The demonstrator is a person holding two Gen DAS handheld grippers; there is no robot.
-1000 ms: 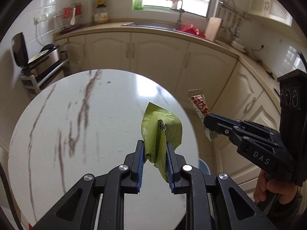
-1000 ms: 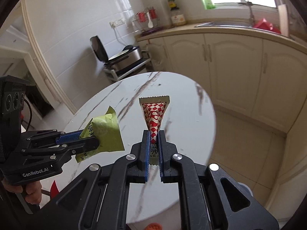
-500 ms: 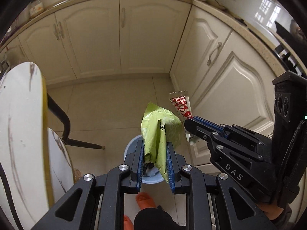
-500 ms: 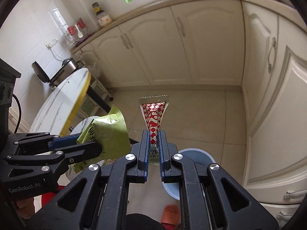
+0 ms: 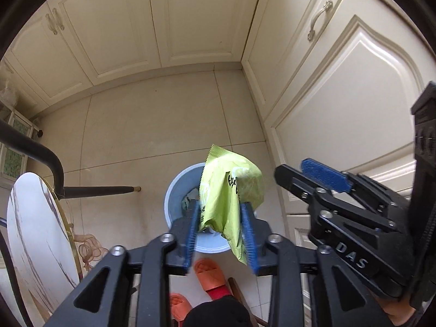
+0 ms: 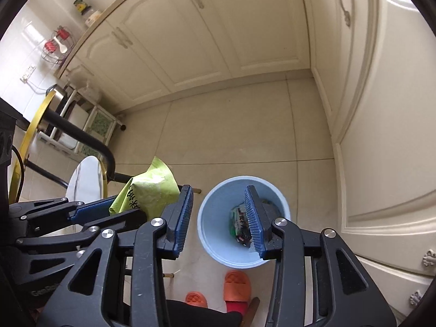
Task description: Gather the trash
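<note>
Over the bin: both grippers point down at a pale blue bin (image 6: 218, 201) on the tiled floor.
Left gripper (image 5: 222, 234): jaws just opened; green wrapper (image 5: 231, 190) hangs loose between them, above the rim.
Right gripper (image 6: 218, 218): jaws just opened, nothing between.
Bin contents: wrappers (image 6: 239, 223) at its bottom.
Floor: orange slippers (image 6: 237, 282) beside the bin.
</note>
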